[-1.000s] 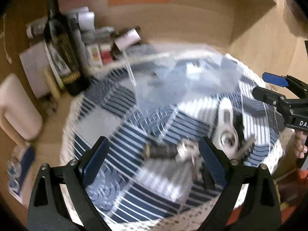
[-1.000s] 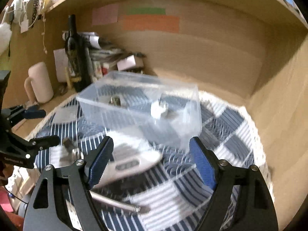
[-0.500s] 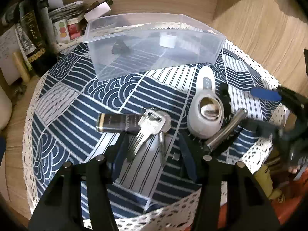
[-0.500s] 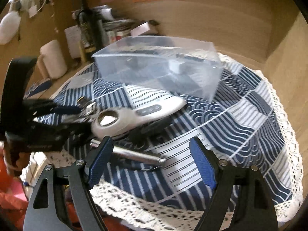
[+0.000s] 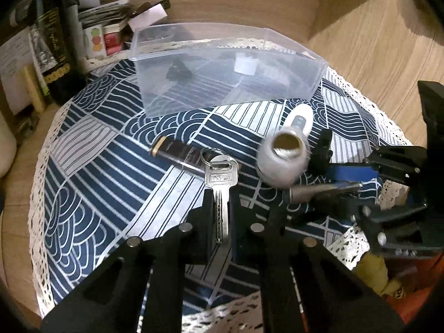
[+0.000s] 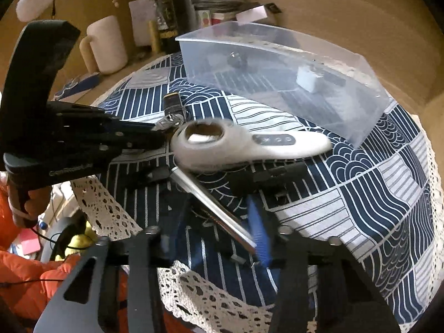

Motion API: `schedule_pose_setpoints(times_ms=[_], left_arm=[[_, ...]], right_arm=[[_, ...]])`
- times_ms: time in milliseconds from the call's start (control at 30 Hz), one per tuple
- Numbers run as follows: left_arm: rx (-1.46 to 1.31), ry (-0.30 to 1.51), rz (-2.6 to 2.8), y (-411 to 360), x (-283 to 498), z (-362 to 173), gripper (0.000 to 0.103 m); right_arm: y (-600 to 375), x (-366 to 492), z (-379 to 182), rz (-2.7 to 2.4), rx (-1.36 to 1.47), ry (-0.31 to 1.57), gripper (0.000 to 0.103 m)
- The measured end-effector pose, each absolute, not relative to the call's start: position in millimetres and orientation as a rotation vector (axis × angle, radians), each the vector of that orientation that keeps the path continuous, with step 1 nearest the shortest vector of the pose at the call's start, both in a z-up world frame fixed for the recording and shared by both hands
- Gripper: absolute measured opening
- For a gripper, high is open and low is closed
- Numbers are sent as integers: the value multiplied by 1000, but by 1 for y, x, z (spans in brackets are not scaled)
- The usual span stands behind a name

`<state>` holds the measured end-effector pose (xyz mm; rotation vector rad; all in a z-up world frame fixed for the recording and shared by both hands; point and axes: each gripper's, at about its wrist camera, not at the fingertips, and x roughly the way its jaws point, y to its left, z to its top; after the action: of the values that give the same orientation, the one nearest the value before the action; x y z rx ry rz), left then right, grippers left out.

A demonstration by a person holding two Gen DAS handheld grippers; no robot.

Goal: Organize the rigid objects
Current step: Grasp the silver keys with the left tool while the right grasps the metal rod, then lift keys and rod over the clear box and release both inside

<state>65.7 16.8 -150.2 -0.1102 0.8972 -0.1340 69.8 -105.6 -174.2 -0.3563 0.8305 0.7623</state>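
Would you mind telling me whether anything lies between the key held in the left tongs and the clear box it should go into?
Nothing visible blocks it. The left tongs grip the key by its blade. Between it and the clear plastic box lies only patterned cloth. The dark tube on its ring trails along, and the white handheld device sits off to the right.

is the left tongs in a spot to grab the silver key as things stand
Probably yes. The left tongs are nearly closed around the silver key, its blade lying in the gap between the fingers on the cloth, with nothing in between.
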Motion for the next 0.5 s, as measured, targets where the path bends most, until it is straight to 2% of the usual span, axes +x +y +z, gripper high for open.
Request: schedule_pose_setpoints(times_ms=[133, 500], left_arm=[[-94, 857, -106, 19, 55, -143, 9], [-98, 736, -62, 32, 49, -106, 9]], right_arm=[[-107, 70, -178, 742, -353, 831, 14], [-131, 71, -146, 666, -242, 720, 14]])
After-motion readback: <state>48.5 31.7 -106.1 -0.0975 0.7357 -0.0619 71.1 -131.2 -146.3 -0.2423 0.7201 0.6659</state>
